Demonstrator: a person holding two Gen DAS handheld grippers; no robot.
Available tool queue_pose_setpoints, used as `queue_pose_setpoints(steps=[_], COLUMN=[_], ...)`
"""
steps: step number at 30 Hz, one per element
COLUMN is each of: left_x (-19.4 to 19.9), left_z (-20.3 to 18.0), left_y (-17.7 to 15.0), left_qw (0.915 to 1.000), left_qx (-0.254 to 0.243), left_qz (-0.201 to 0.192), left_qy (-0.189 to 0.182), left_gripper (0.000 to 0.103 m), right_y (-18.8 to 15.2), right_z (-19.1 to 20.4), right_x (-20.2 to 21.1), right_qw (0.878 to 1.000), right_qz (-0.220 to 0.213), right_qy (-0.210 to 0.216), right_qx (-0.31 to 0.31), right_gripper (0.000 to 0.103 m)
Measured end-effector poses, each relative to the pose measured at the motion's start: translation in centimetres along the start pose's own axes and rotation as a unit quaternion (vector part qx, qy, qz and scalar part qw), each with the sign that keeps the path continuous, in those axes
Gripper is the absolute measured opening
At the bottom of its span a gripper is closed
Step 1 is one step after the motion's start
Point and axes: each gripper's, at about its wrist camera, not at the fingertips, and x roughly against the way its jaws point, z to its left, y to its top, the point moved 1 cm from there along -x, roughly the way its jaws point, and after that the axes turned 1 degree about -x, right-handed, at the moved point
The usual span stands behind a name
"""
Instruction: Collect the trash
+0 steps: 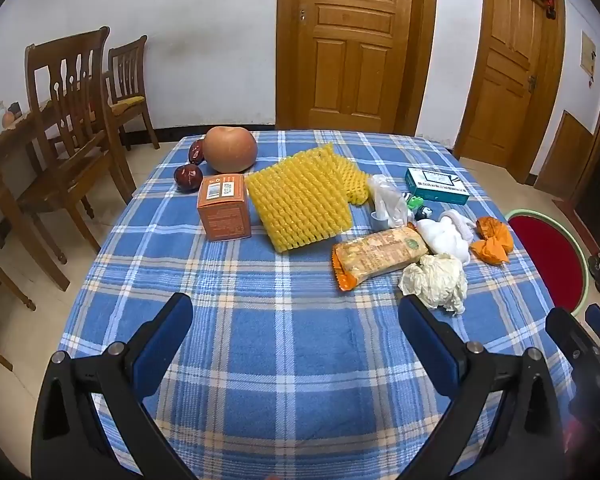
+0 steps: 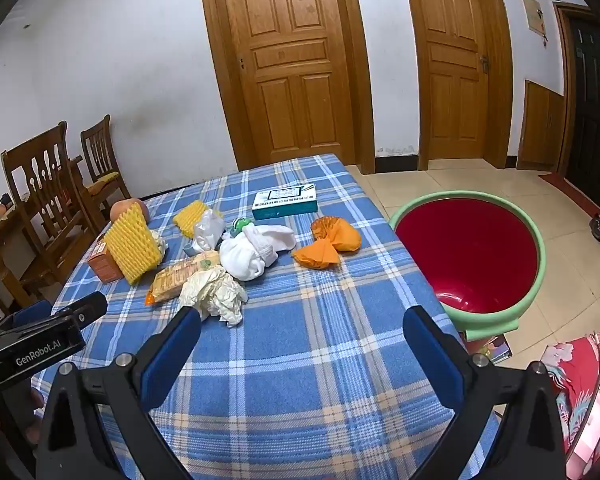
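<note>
Plaid tablecloth [image 1: 292,344] — crumpled paper [image 2: 214,294] near open right gripper [image 2: 302,330].

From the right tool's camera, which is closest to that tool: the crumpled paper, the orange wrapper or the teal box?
1. Crumpled paper, just ahead of the right tool's left finger.
2. Orange wrapper, mid-table, toward the right.
3. Teal box, far end.

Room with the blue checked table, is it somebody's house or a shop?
Most likely a room in somebody's house. There are wooden doors, wooden dining chairs by the wall, and a table with a blue checked cloth holding fruit and wrappers.
</note>
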Motion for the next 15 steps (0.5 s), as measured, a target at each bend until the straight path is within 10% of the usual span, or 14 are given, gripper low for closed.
queue_pose_setpoints(steps=[15], left_x=[0.22], left_z=[-0.31], left_y=[0.10], left_qw=[1.0000], left_qx=[0.000], left_qz=[-0.001], left_qy=[0.002], left_gripper=[0.101], right_y=[-0.05], right_z=[0.08], right_x=[-0.14], right_qw=[1.000], right_qz=[0.001], right_qy=[-0.001], right_qx=[0.001], right_gripper=[0.103])
